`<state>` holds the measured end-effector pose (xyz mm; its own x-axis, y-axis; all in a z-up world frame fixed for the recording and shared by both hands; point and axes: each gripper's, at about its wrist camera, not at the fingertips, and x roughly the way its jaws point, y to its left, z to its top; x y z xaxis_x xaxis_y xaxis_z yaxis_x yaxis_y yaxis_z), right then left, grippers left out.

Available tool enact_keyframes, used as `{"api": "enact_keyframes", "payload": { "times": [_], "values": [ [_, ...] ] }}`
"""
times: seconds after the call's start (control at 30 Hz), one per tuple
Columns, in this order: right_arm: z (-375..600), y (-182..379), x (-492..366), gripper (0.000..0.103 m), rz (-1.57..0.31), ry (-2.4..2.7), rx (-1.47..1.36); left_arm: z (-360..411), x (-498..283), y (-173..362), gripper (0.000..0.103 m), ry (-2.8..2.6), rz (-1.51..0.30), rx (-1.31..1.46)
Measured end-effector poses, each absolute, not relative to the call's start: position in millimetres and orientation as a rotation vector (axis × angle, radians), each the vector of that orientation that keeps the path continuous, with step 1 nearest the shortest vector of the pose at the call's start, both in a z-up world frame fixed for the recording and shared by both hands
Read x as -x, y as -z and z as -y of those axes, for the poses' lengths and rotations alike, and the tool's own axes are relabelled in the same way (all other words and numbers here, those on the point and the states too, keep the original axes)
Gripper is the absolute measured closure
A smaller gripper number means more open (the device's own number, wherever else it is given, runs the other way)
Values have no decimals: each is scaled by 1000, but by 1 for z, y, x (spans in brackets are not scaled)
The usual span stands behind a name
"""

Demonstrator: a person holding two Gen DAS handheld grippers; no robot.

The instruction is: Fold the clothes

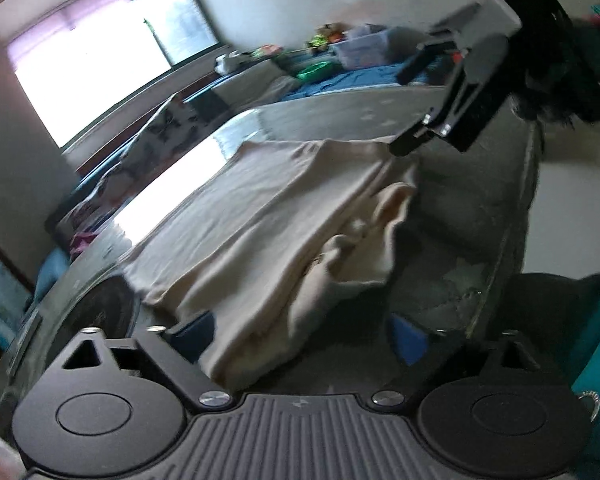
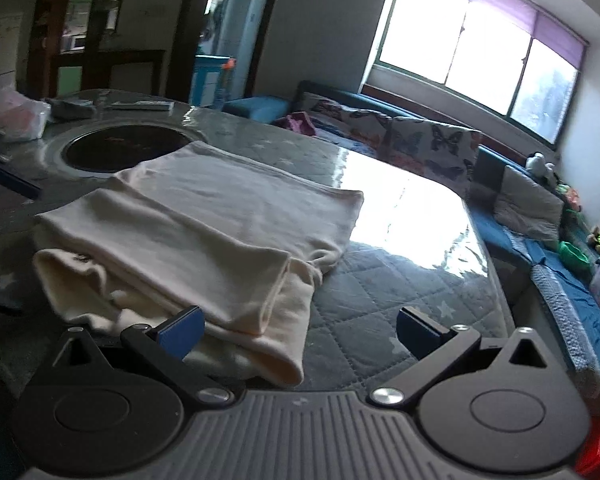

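A cream garment (image 1: pixel 268 220) (image 2: pixel 204 216) lies folded into a long stack on the grey quilted table cover (image 2: pixel 380 280). In the left wrist view my left gripper (image 1: pixel 300 338) stands open at one short end. The cloth's edge lies between its blue pads (image 1: pixel 192 336), close to the left pad and apart from the right one. In the right wrist view my right gripper (image 2: pixel 300 334) is open at the opposite short end, where the rolled cloth end reaches in beside its left pad (image 2: pixel 180 332). A black finger (image 1: pixel 410 140) of that right gripper shows above the garment's far end.
A round black inset (image 2: pixel 120 152) sits in the table beyond the garment. A plastic bag (image 2: pixel 12 116) and a dark flat object (image 2: pixel 16 184) lie at the far left. A sofa with butterfly cushions (image 2: pixel 432 140) runs along the table's far side under a window.
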<state>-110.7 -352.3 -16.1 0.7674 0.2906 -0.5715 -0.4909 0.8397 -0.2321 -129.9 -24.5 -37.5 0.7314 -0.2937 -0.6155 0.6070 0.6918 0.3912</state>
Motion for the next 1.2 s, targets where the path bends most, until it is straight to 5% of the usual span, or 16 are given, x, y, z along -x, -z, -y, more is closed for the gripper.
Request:
{"api": "enact_keyframes", "payload": {
  "times": [0.1,0.27,0.37,0.53,0.73,0.87,1.0,1.13,1.2],
  "values": [
    [353,11,118,0,-539,-474,417,28,126,41,26,571,-530,-618],
    [348,9,133,0,-528,-566,509,29,118,42,77,623,-535,-585],
    [343,12,143,0,-514,-627,587,24,111,36,92,635,-553,-519],
    [329,20,150,1,-488,-687,660,10,88,14,93,607,-563,-364],
    [313,26,136,18,-492,-737,628,3,70,5,93,600,-575,-279],
    [307,31,119,57,-538,-760,591,3,72,6,92,609,-589,-275],
    [308,29,100,79,-617,-763,507,0,78,10,88,620,-589,-289],
    [313,18,90,83,-642,-770,439,-2,92,17,57,604,-581,-332],
    [315,12,86,84,-648,-772,413,-2,97,21,52,593,-581,-360]
  ]
}}
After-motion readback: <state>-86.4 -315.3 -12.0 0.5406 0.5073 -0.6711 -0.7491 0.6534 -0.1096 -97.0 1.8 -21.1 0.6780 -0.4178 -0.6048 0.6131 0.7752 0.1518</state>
